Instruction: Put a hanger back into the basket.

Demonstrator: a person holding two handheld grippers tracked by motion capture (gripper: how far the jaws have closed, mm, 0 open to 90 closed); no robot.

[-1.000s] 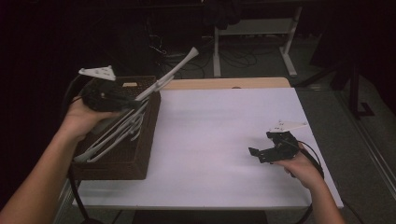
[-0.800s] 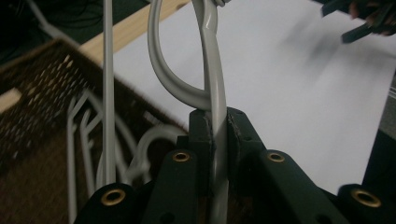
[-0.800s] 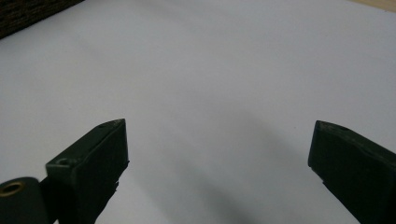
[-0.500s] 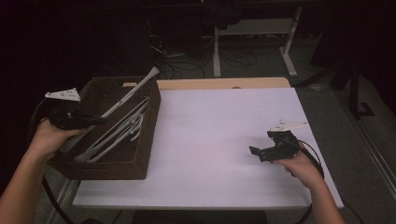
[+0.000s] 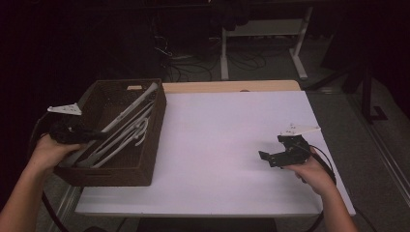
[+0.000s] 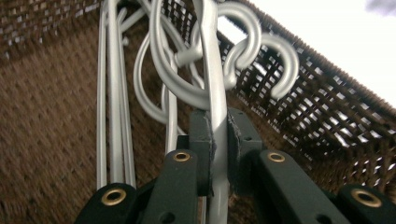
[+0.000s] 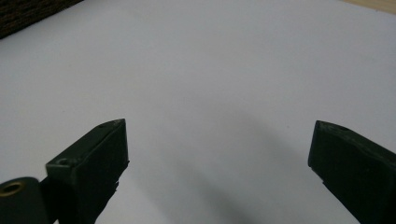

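Note:
A brown wicker basket (image 5: 152,145) stands at the table's left edge with several white plastic hangers (image 5: 126,131) lying in it. My left gripper (image 5: 96,136) reaches in over the basket's near left corner, shut on the bar of one white hanger (image 6: 215,98); the pads clamp the bar just below its hook. Other hangers' hooks (image 6: 275,60) curl against the woven wall (image 6: 336,121). At the table's right, my right gripper (image 5: 268,158) rests low over the white surface, jaws wide apart with nothing between the fingertips (image 7: 100,154).
The white table top (image 5: 217,145) spreads between basket and right hand, with a wooden strip (image 5: 232,86) along the far edge. Beyond the table lie cables and white desk legs (image 5: 225,53) on a dark floor.
My left hand swung left and down, bringing the held hanger from raised above the basket to lying low inside it. The right hand kept still.

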